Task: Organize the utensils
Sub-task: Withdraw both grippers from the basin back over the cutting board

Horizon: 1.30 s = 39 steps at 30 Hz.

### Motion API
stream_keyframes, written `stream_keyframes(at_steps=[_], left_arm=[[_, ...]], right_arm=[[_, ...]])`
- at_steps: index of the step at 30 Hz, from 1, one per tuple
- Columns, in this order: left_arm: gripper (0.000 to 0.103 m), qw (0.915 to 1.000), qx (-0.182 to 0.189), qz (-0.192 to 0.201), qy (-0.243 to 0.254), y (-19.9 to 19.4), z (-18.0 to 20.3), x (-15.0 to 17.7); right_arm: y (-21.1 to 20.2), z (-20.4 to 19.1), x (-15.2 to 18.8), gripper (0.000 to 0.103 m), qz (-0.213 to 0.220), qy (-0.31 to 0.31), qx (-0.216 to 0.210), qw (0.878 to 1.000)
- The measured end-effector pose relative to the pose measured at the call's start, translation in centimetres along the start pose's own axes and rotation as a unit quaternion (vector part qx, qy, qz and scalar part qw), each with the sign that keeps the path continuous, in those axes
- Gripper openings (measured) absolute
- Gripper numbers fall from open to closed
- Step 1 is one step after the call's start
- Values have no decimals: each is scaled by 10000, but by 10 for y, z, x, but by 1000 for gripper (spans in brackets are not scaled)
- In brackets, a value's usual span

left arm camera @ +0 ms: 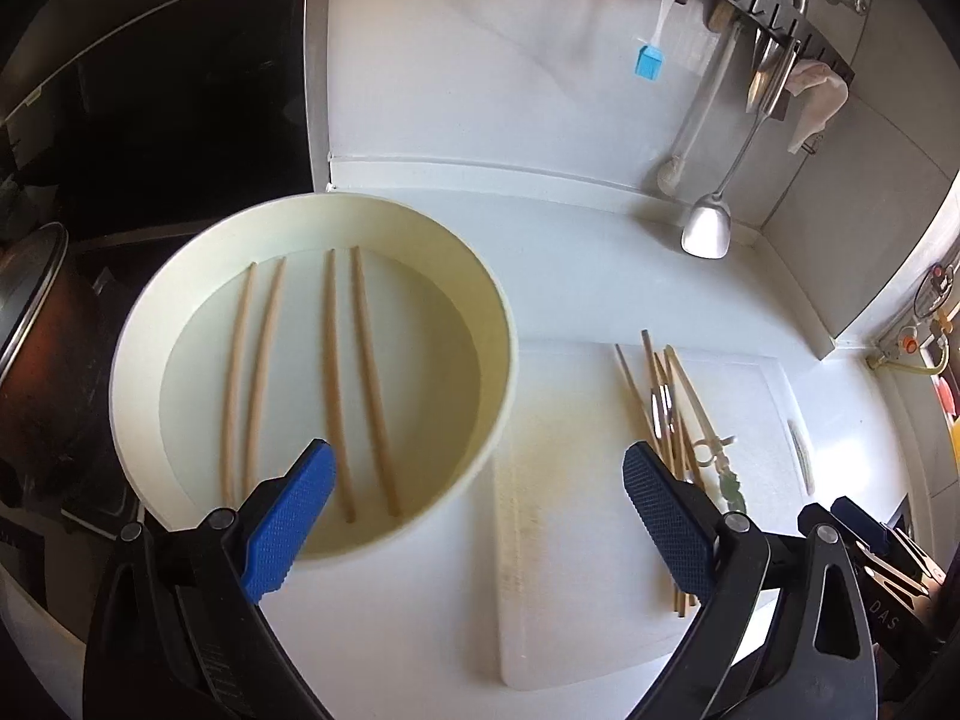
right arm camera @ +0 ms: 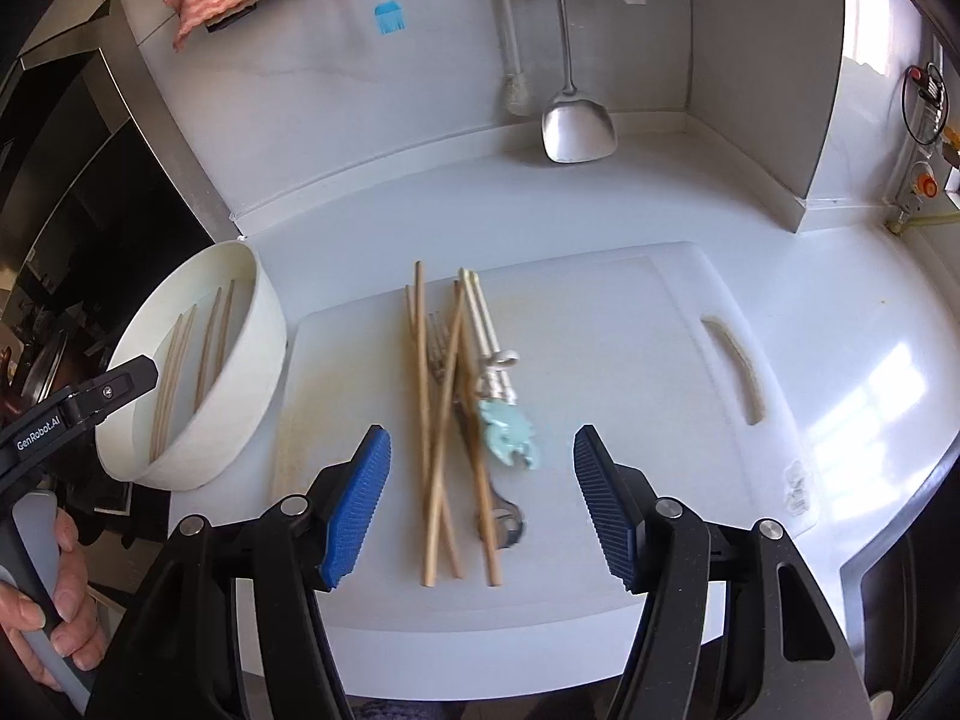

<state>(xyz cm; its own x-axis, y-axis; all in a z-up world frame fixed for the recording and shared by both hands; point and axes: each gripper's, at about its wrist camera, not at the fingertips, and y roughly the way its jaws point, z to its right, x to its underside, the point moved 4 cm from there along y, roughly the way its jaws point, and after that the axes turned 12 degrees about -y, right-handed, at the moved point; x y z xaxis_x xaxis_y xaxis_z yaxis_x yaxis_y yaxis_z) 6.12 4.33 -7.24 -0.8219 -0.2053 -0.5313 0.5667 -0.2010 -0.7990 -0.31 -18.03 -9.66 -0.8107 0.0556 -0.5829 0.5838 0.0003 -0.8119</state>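
Loosely crossed wooden chopsticks (right arm camera: 433, 420) on white cutting board (right arm camera: 630, 330).

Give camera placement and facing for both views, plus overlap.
Left wrist: on left gripper, angled down at round white bowl holding four wooden chopsticks; own open blue-padded fingers show.
Right wrist: on right gripper, angled down at white plastic cutting board with mixed utensil pile; open fingers, left hand show.
Shared: bowl, board, pile, hanging steel spatula.
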Motion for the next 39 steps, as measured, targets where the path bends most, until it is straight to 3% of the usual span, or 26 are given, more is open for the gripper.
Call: stream_keyframes(at_steps=[5,14,19,25,30,39], left_arm=[[95,9984,-178,-173,-508,-3,29,37],[96,9953,-689,-51,-686,-21,57,74],[96,9953,-689,-71,-674,-17,57,77],[96,9953,-570,-249,-741,14,52,76],[96,9950,-516,-250,-818,32,47,70],[96,9958,-535,-208,-717,51,45,64]], right_arm=[[-6,53,16,64,82,-234,-117,9996],[8,103,24,64,-2,-315,-585,9978],[22,100,18,64,20,-315,-677,9972],[35,84,10,64,58,-336,-612,9975],[50,64,6,64,-10,-625,-543,9966],[78,42,-3,64,-30,-616,-616,9962]])
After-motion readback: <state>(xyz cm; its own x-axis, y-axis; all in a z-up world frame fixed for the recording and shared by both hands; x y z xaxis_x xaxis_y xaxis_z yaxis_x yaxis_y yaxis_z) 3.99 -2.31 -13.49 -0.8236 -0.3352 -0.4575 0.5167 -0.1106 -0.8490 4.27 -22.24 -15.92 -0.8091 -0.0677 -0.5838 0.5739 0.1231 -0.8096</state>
